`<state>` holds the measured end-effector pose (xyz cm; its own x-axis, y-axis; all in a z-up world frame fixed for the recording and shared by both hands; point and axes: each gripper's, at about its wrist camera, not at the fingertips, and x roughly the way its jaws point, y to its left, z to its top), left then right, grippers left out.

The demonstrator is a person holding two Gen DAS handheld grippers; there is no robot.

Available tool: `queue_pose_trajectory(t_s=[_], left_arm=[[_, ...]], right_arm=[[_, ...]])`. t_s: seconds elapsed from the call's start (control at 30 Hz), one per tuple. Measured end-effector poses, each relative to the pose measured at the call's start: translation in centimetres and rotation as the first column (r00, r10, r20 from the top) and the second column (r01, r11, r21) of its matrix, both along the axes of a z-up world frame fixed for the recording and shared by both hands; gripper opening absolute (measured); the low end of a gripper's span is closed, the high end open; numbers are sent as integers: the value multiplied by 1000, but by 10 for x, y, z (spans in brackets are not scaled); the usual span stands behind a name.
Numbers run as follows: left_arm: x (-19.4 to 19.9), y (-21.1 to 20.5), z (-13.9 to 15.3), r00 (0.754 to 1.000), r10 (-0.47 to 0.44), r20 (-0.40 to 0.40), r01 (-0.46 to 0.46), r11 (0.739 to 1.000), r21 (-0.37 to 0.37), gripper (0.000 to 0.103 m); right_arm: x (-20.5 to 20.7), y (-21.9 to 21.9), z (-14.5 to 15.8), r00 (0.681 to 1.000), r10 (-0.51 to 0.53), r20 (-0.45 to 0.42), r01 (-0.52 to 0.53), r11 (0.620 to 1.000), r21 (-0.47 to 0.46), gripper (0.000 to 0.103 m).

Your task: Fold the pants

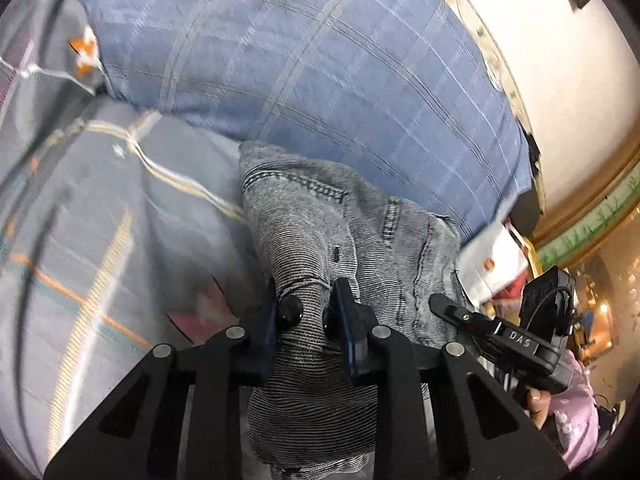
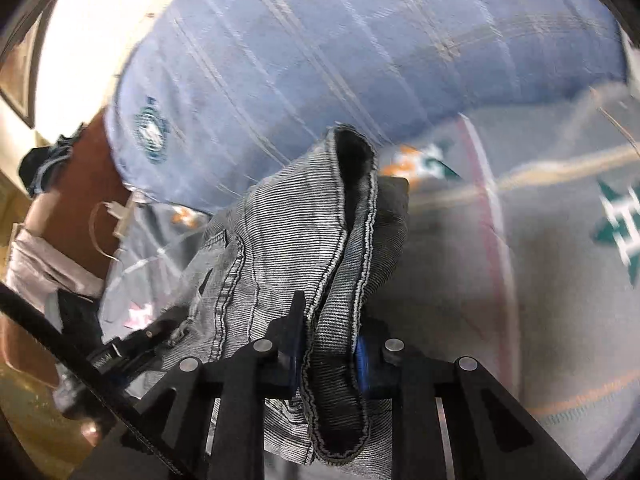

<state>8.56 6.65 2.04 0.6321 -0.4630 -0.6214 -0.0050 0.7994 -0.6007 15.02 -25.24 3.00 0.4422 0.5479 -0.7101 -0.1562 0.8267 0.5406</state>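
Note:
The pants are grey washed denim [image 1: 320,224], bunched and held up over a bed. My left gripper [image 1: 308,312] is shut on a fold of the denim, which hangs down between its fingers. My right gripper [image 2: 328,340] is shut on a hemmed edge of the same pants [image 2: 288,232], with the dark inside of the cloth showing above. The right gripper also shows in the left wrist view [image 1: 480,320], at the right side of the pants. The left gripper shows in the right wrist view [image 2: 132,344], low on the left.
A grey patterned bedsheet [image 1: 100,240] lies below. A large blue checked pillow [image 1: 300,60] lies just behind the pants. A white wall [image 1: 560,80] and cluttered items [image 1: 496,264] are beyond the bed's right side. A brown headboard [image 2: 76,184] stands left.

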Motion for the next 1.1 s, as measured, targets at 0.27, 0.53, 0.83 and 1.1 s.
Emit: queue_pose_trajectory(t_s=[0.27, 0.53, 0.83, 1.1], left_arm=[[32, 13, -74, 950, 173, -259, -134, 978, 162, 44], [19, 19, -35, 960, 165, -228, -134, 980, 145, 47], [-14, 1, -50, 964, 133, -230, -89, 978, 191, 56], [-23, -36, -43, 983, 155, -98, -102, 908, 406, 57]], right_arm=[[36, 7, -90, 984, -33, -175, 38, 999, 26, 51], [1, -6, -15, 999, 20, -28, -18, 998, 55, 59], [-2, 23, -62, 969, 96, -226, -96, 995, 11, 41], [-12, 24, -30, 980, 155, -126, -162, 986, -43, 5]])
